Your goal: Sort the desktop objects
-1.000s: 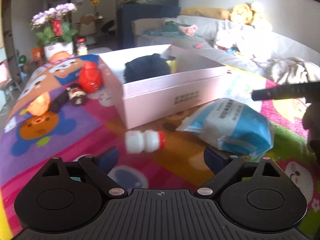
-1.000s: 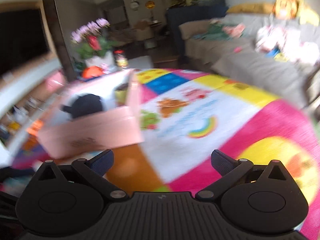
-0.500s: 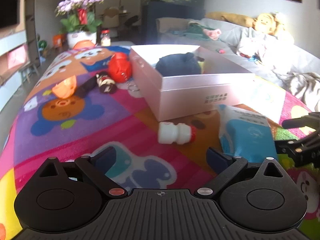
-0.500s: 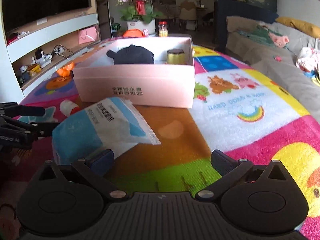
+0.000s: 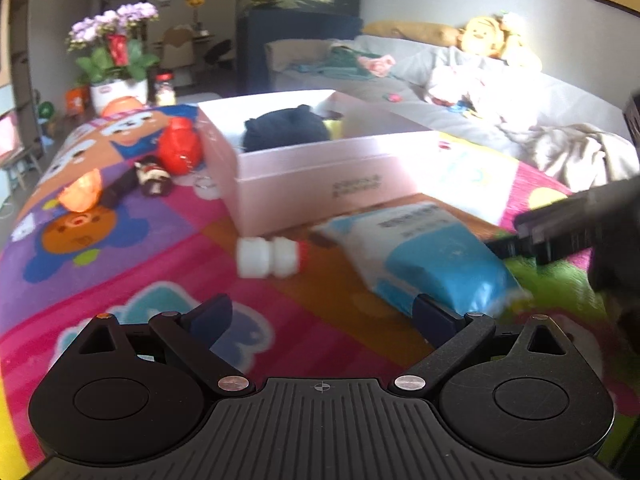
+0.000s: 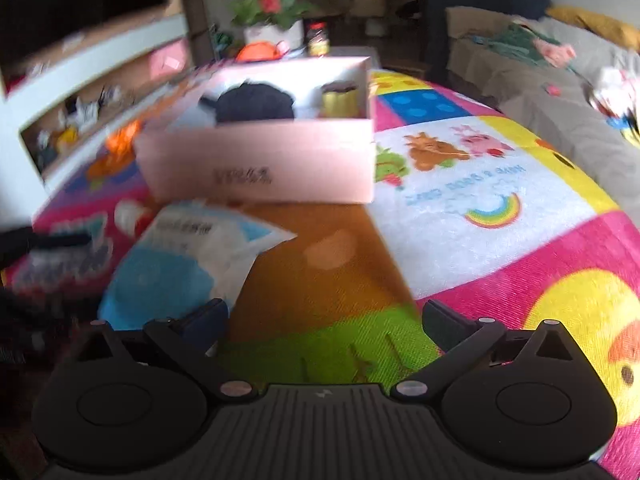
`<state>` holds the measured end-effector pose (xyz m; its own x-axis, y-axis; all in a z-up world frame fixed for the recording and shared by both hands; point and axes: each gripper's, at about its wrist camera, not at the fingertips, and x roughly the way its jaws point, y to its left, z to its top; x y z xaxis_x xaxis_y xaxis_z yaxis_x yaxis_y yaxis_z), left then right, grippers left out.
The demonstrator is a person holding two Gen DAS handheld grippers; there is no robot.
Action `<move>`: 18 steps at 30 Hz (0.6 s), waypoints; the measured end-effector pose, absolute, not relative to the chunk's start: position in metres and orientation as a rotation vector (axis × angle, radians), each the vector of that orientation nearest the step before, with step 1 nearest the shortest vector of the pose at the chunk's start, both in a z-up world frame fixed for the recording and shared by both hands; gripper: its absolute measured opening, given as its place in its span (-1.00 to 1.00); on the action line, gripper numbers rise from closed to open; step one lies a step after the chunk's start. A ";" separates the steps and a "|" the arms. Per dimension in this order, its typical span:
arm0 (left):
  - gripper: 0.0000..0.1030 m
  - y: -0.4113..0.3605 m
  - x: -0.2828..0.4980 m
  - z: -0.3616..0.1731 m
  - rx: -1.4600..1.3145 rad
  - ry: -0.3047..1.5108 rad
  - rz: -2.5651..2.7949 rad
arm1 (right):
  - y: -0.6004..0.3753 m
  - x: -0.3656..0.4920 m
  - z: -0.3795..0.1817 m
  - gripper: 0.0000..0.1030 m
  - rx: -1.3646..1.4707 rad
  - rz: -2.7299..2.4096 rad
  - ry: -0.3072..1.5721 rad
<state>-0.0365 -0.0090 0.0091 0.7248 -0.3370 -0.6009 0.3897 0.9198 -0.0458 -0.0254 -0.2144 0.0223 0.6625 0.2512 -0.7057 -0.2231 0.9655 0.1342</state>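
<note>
Bottle [image 5: 271, 258] lies clearest in left wrist view.

black ribbed left gripper [image 5: 322, 316], silver screws

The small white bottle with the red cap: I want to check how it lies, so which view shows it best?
The left wrist view: the small white bottle lies on its side, whole, in front of the pink box. The right wrist view shows only a blurred part of it beside the blue-and-white pack.
</note>
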 end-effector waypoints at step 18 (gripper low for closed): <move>0.95 -0.010 -0.041 0.009 0.099 0.652 -0.395 | -0.149 -0.017 0.030 0.51 0.054 0.460 0.794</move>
<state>-0.0412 -0.0104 0.0093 0.7235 -0.3270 -0.6080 0.3883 0.9209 -0.0332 -0.0174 -0.1494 0.0298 0.6079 0.4174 -0.6755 -0.3778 0.9003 0.2163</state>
